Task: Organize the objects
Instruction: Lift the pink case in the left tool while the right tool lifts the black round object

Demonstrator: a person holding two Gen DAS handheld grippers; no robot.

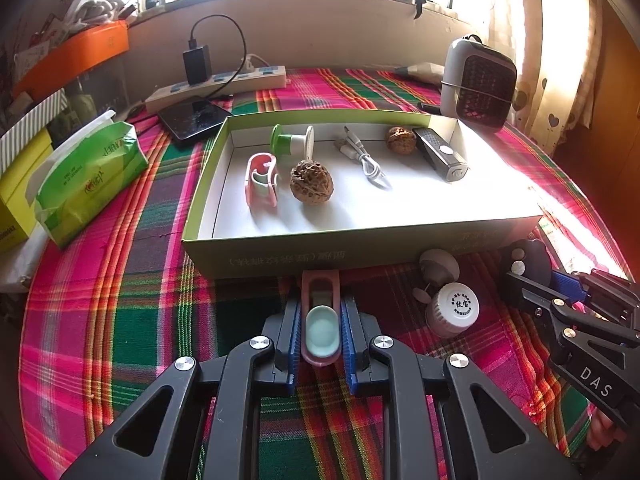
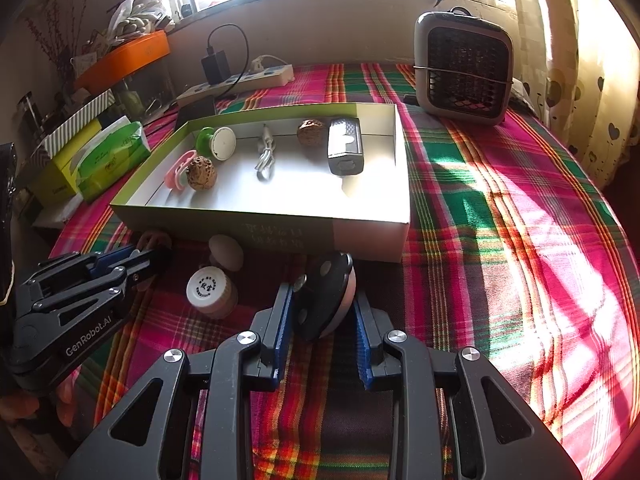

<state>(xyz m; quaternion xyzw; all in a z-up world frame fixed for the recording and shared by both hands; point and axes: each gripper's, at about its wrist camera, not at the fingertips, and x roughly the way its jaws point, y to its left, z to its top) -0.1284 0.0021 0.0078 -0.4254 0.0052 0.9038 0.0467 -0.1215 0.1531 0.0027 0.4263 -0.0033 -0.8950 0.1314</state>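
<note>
My left gripper point(image 1: 320, 309) is shut on a pink clip with a pale green insert point(image 1: 320, 330), low over the plaid cloth just before the open green box point(image 1: 280, 257). In the right wrist view my right gripper point(image 2: 323, 295) is shut on a black round disc with a white underside point(image 2: 320, 300), held on edge near the box's front wall point(image 2: 360, 236). Each gripper shows in the other's view: the right gripper point(image 1: 520, 280) at the right, the left gripper point(image 2: 154, 258) at the left. In the box lie another pink clip point(image 1: 262, 180), two walnuts point(image 1: 312, 182), a green-white spool point(image 1: 292, 140), a white cable point(image 1: 364, 158) and a grey device point(image 1: 440, 152).
A white capped jar point(image 1: 454, 308) and a white mushroom-shaped piece point(image 1: 438, 266) lie on the cloth between the grippers. A green tissue pack point(image 1: 88, 184), a dark phone point(image 1: 192, 120) and a power strip point(image 1: 224, 84) sit at the left and back. A small heater point(image 1: 478, 84) stands at the back right.
</note>
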